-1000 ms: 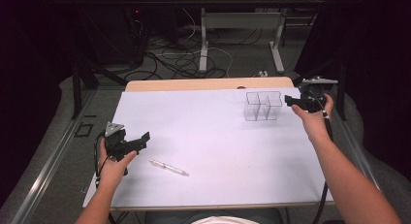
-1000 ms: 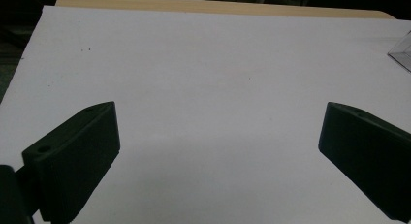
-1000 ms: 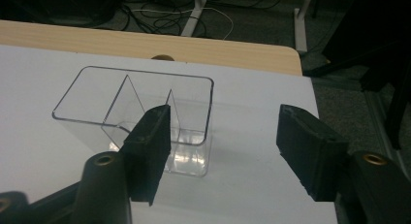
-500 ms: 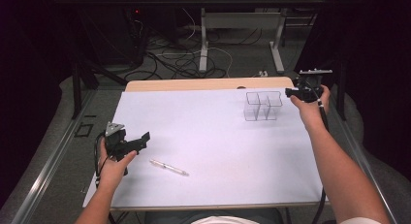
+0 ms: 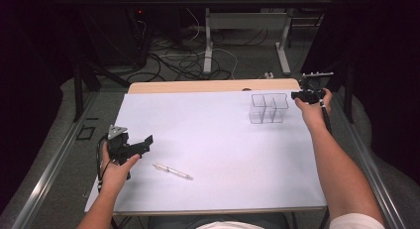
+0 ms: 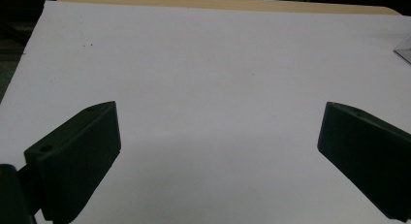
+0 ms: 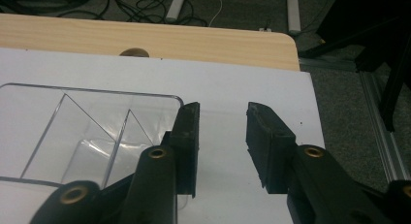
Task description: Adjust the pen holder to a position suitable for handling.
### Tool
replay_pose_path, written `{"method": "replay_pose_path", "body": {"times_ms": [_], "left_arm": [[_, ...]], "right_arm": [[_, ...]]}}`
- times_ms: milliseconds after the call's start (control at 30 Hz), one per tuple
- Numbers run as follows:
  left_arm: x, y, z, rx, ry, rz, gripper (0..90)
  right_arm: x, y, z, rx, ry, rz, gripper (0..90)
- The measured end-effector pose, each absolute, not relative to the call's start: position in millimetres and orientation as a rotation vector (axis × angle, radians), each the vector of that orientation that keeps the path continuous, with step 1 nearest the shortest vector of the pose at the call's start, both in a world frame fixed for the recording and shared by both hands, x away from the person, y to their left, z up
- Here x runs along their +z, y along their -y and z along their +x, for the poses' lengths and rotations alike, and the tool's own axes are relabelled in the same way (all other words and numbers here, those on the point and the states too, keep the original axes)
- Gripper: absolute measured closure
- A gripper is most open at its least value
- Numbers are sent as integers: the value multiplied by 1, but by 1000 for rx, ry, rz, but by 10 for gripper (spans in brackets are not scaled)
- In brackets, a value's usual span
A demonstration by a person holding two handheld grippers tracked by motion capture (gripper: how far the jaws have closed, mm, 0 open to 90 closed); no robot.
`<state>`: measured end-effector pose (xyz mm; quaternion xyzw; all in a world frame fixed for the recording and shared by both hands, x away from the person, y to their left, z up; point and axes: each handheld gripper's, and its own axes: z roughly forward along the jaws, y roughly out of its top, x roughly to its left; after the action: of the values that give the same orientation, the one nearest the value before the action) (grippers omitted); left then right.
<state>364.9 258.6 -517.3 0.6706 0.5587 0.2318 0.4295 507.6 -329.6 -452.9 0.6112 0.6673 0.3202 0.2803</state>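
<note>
A clear plastic container (image 5: 268, 108) with several compartments stands at the far right of the white sheet (image 5: 213, 125). Just right of it a hand holds my right gripper (image 5: 296, 95), pointing left at its side. In the right gripper view my right gripper (image 7: 223, 132) is open with a narrow, empty gap, its left jaw level with the right wall of the container (image 7: 92, 132). A pen (image 5: 172, 171) lies near the front left. My left gripper (image 5: 146, 142) hovers just left of the pen. Its jaws stand wide apart over bare sheet, my left gripper (image 6: 218, 136) holding nothing.
The sheet covers a wooden table whose bare far strip (image 7: 145, 37) has a small round hole (image 7: 133, 52). A corner of the container (image 6: 404, 47) shows far off at the right in the left gripper view. Cables and desk legs lie on the floor (image 5: 198, 60) beyond.
My right gripper has shifted slightly beside the container's right side, first a little farther back, then left again. The left gripper and the pen have stayed put.
</note>
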Motion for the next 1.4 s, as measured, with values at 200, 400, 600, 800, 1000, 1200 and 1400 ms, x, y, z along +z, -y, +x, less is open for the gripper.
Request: {"method": "replay_pose_path", "body": {"times_ms": [200, 400, 600, 800, 1000, 1200, 1400], "left_arm": [[-518, -258, 365, 578, -1395, 1676, 18], [-518, -258, 365, 577, -1396, 1673, 20], [-518, -258, 364, 575, -1398, 1671, 22], [-518, -258, 364, 574, -1400, 1672, 24], [-518, -259, 364, 574, -1402, 1673, 24], [-518, -259, 364, 570, -1407, 1674, 25], [-518, -259, 365, 571, -1406, 1671, 25]], "right_arm": [[-461, 328, 513, 843, -1805, 1665, 699], [-472, 329, 519, 821, -1823, 1688, 780], [-478, 328, 520, 828, -1854, 1714, 865], [-482, 325, 521, 830, -1860, 1730, 899], [-485, 322, 523, 829, -1867, 1714, 900], [-487, 316, 523, 814, -1868, 1701, 900], [-487, 314, 523, 810, -1856, 1707, 900]]}}
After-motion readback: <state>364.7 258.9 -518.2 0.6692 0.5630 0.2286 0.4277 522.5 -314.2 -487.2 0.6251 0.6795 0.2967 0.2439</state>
